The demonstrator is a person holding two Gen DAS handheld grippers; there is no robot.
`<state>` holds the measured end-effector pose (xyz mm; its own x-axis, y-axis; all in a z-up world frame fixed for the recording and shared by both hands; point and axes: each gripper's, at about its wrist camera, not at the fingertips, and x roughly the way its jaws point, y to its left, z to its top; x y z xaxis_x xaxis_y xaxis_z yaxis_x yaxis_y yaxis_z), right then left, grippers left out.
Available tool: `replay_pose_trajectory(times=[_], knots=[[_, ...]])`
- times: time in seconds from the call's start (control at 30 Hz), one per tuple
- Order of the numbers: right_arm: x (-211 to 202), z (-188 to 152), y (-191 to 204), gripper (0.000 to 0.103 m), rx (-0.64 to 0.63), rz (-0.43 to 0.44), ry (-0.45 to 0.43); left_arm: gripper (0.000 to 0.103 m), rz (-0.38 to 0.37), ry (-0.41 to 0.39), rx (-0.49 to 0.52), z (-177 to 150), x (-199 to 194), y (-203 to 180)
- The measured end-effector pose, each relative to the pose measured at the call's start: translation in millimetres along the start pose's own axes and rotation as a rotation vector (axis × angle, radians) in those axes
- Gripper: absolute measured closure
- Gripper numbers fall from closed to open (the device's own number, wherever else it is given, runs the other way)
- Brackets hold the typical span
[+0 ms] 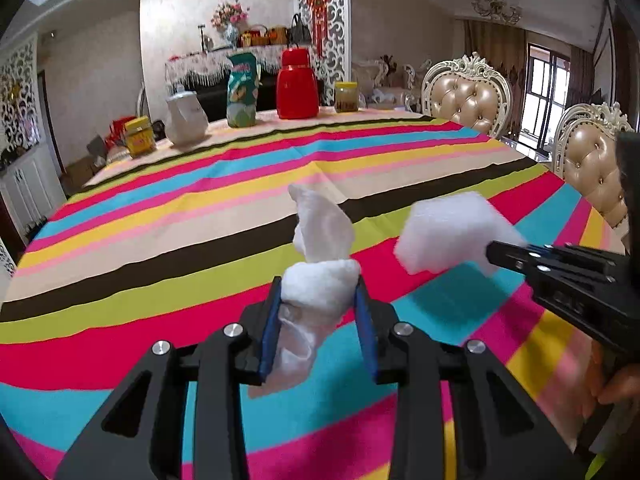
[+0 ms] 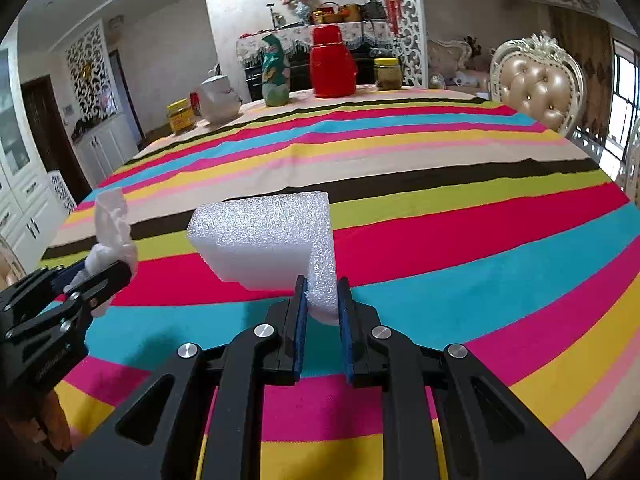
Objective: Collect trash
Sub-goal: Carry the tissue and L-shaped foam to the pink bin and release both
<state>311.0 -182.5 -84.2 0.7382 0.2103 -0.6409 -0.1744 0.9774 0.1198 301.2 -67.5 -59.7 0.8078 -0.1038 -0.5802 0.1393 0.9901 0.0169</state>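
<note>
While no writing reads, tools grip trash — left tool (image 1: 318, 298) tissue (image 1: 320, 236), right tool (image 2: 322, 300) foam (image 2: 266, 240).

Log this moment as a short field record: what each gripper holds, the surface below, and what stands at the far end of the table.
left gripper: shut on crumpled tissue, held above the table
right gripper: shut on white foam block, gripped at one corner
surface: striped tablecloth
far end of table: white kettle, green snack bag, red thermos, two yellow-lidded jars
beside table: tufted chair
trash bin: none in view
</note>
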Motion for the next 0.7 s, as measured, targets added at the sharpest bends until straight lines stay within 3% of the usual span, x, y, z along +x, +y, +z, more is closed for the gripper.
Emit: replay_pose_trajectory(times=[0.23,0.7], knots=[[-55,-17,17,0.088,-0.063,-0.011,-0.048,0.069,-0.021,-0.045,-0.031,-13,-39,3],[-172,-95,-13,0.088,0.011,-0.087,-0.158,0.068,-0.226,-0.144,0.035,-59,-131,-70]])
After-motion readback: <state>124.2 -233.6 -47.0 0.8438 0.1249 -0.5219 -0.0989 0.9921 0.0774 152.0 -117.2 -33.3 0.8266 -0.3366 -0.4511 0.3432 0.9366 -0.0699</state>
